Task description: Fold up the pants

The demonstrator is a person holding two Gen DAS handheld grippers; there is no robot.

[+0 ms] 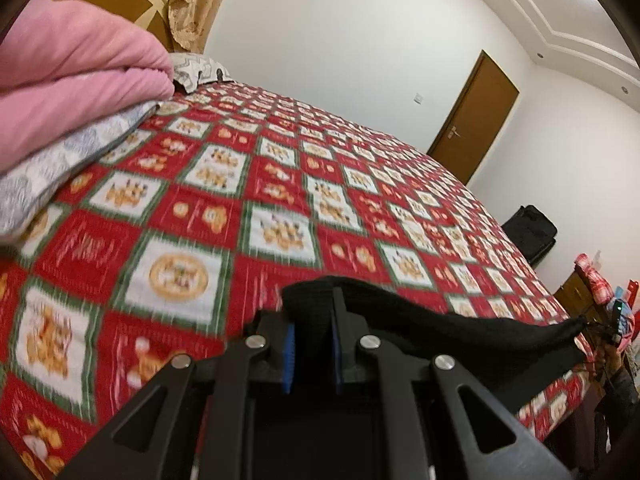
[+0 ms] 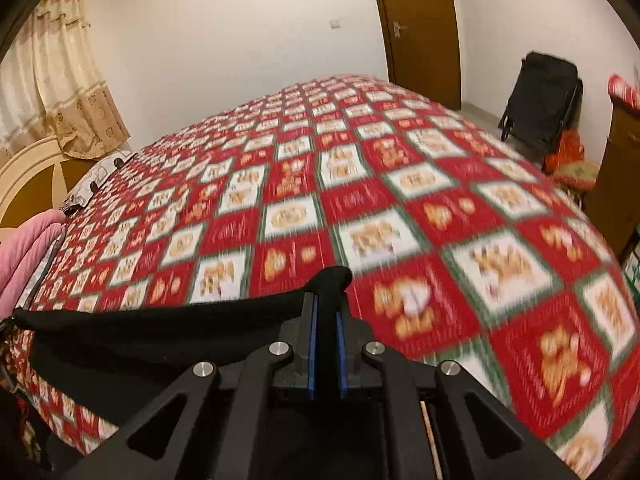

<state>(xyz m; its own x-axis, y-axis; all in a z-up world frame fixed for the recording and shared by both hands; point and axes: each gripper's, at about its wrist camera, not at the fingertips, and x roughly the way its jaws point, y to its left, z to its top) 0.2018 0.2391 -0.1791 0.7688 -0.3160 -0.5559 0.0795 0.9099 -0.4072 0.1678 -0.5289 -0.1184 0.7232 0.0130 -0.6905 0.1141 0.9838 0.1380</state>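
Black pants (image 1: 440,324) hang stretched between my two grippers above the bed. My left gripper (image 1: 312,320) is shut on one end of the cloth, which bunches over its blue pads (image 1: 289,356) and runs off to the right. In the right wrist view the same pants (image 2: 160,332) stretch away to the left from my right gripper (image 2: 326,304), which is shut on the other end. A small fold of cloth sticks out past its fingertips. The lower part of the pants is hidden under the gripper bodies.
A red, white and green checked bedspread (image 1: 280,184) covers the bed (image 2: 400,200). Folded pink blankets (image 1: 72,80) and a grey pillow (image 1: 52,172) lie at the head end. A black bag (image 2: 540,96) stands on the floor by a brown door (image 2: 420,28). A wooden cabinet (image 2: 616,168) is at the right.
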